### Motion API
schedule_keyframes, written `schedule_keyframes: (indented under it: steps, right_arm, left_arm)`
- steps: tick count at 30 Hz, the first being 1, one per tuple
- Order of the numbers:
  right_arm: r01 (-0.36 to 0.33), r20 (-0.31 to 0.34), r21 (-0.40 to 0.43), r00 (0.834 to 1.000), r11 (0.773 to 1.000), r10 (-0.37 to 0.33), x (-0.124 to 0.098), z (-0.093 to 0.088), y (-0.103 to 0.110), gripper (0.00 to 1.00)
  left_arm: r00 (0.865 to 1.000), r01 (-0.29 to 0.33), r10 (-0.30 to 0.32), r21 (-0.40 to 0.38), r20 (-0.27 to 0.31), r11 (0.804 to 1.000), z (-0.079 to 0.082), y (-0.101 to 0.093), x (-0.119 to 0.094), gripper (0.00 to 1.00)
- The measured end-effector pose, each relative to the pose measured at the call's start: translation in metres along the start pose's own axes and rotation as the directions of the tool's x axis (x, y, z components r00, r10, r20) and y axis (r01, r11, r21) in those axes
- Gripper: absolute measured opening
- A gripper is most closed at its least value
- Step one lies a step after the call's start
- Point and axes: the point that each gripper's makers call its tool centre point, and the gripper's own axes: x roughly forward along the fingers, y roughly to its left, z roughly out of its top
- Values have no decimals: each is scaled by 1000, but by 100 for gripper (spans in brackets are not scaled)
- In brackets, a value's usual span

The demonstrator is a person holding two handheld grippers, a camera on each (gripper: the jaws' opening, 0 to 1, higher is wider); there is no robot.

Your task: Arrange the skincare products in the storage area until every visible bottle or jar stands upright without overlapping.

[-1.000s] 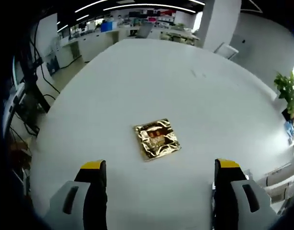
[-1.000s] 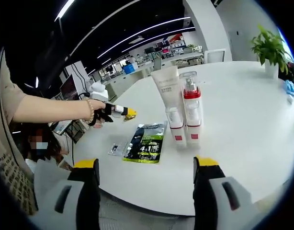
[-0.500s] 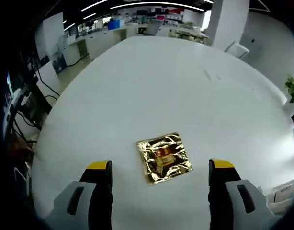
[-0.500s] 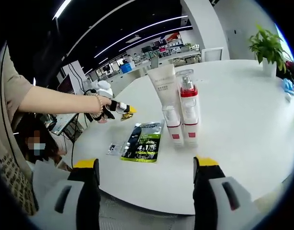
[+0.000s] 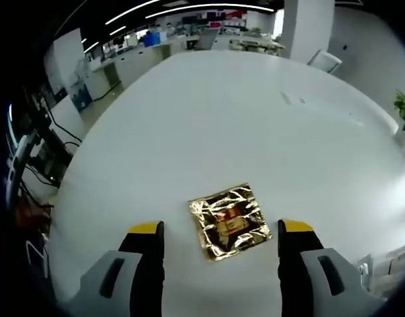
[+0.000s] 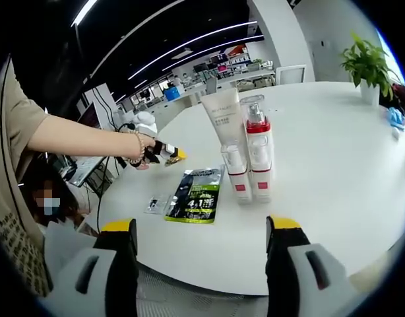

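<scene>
In the left gripper view, the left gripper [image 5: 220, 232] stood with its two yellow-tipped jaws spread apart and nothing between them, poised low over the white table [image 5: 242, 119]. A crinkled gold foil sachet [image 5: 229, 221] lay flat on the table just ahead of the jaw tips and roughly centred between them; whether the jaws touched the table could not be determined. In the right gripper view, the right gripper [image 6: 201, 232] likewise stood with its jaws wide apart and empty, near the table edge. Ahead of it, a group of skincare products stood upright and close together: a white tube [image 6: 223, 119] at the rear, a clear pump bottle with a red collar [image 6: 257, 152] in front of it to the right, and a shorter white bottle with a red label [image 6: 236, 173] just beside the pump bottle on its left. The three appeared to touch or nearly touch; exact contact could not be confirmed. To the left of this group, a black and green sachet [image 6: 194, 196] lay flat on the table, and a small clear packet [image 6: 155, 205] lay flat just beside it on the far left. Farther back on the left of this view, the person's hand [image 6: 138, 150] held the left gripper above the table. A potted plant [image 6: 365, 69] stood at the far right, well apart from the products.
</scene>
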Motion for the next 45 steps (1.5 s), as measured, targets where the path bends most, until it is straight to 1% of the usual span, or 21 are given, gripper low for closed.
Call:
schedule_keyframes:
  steps: [2,5,7,10,16,20,25,29,30,32,34,40,45]
  right_arm:
    - [1,2,1,1000,1000,-1,0,1,0,81]
    - [2,2,1,1000,1000,-2,0,1,0,81]
    - [1,0,-1,1000,1000,-1,0,0,1,80]
    - [3,2,0,1000,1000,-3,0,1,1,80]
    - [5,5,0,1000,1000,-5,-1,1,0,81]
    - [6,8,0,1000,1000,-6,-1,1,-2,81]
    - [2,15,-4,1000,1000,-2,-1,2,-2,81]
    - [1,26,-7,1000,1000,-1,-2,3,-1,81]
    - [2,29,-12,1000,1000,-2,-2,4,-1,81]
    - [0,32,-14,999,1000,0,-2,4,-1,81]
    - [-1,36,-14,999,1000,1,-3,5,-1,81]
    - [-6,51,-15,999,1000,7,-3,7,0,81]
    - [-12,59,-18,998,1000,13,-4,8,0,81]
  left_arm:
    - [1000,16,-17,23,12,1000,3,-3,-3,54]
    - [1000,24,-25,29,12,999,3,-4,-6,43]
    - [999,31,-31,39,18,999,4,-5,-8,37]
    - [999,31,-32,40,20,999,4,-5,-11,36]
    - [999,33,-36,97,25,995,3,-7,-20,33]
    - [999,42,-45,94,30,995,0,-9,-30,33]
    - [998,46,-49,96,28,994,-7,-10,-46,32]
    - [997,62,-65,93,31,994,-16,-12,-62,32]
    - [997,64,-67,93,28,994,-14,-11,-55,32]
    - [997,72,-74,93,24,993,-15,-10,-49,32]
    - [996,83,-85,92,20,992,-22,-12,-52,32]
    - [995,102,-102,92,-5,990,-49,-16,-59,32]
    - [993,115,-114,89,-19,989,-63,-19,-60,32]
